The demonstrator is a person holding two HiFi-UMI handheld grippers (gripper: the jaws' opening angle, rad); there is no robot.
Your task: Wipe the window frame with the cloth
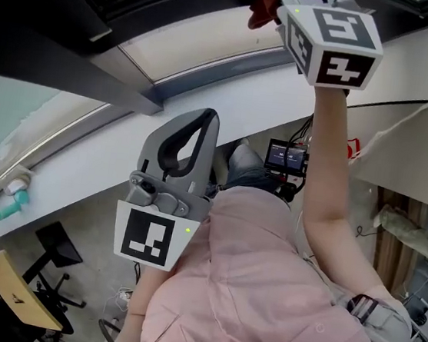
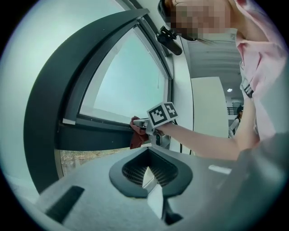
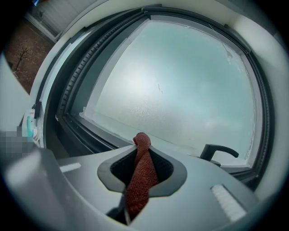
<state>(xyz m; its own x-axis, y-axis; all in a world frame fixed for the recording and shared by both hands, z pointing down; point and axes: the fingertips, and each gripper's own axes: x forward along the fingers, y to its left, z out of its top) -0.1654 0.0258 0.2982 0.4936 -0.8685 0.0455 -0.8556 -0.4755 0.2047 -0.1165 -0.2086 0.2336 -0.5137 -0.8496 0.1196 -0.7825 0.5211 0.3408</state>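
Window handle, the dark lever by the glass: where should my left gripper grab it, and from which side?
Take the window handle on its straight bar near the free end, jaws across its thin width. Come from the room side: the bar seems to stand clear of the frame, with glass behind.

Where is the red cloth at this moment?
The cloth sits low in the middle of the right gripper view, pinched in the right hand-held gripper, close to the lower bar of the dark window frame.
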